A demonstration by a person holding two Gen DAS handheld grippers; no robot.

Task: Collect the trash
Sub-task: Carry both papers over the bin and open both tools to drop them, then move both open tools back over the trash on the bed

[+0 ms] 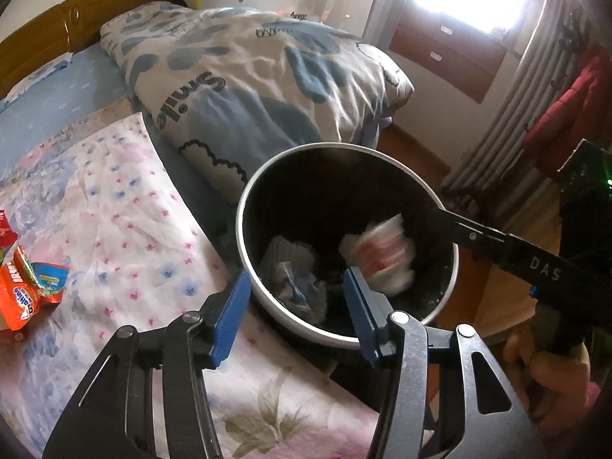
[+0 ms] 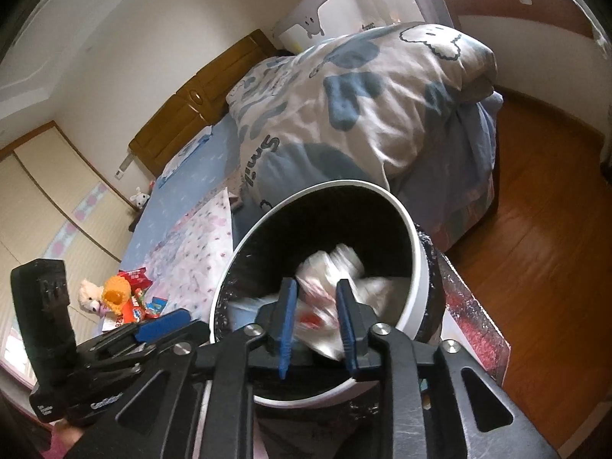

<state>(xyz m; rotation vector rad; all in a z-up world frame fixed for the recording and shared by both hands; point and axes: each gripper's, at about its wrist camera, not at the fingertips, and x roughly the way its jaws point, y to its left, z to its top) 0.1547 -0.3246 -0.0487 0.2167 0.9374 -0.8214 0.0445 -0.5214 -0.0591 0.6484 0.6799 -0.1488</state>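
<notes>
Because both tongs, left (image 1: 296, 308) and right (image 2: 315, 319), gape empty above the bin (image 1: 244, 252), the blurred wrapper (image 1: 378, 256) drops inside (more wrappers (image 1: 32, 287) wait far left on the bed).

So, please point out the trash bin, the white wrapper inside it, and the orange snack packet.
trash bin (image 1: 244, 244), left wrist view, on its white rim
white wrapper (image 1: 378, 256), left wrist view, on its crumpled middle
orange snack packet (image 1: 23, 290), left wrist view, on its printed front
</notes>
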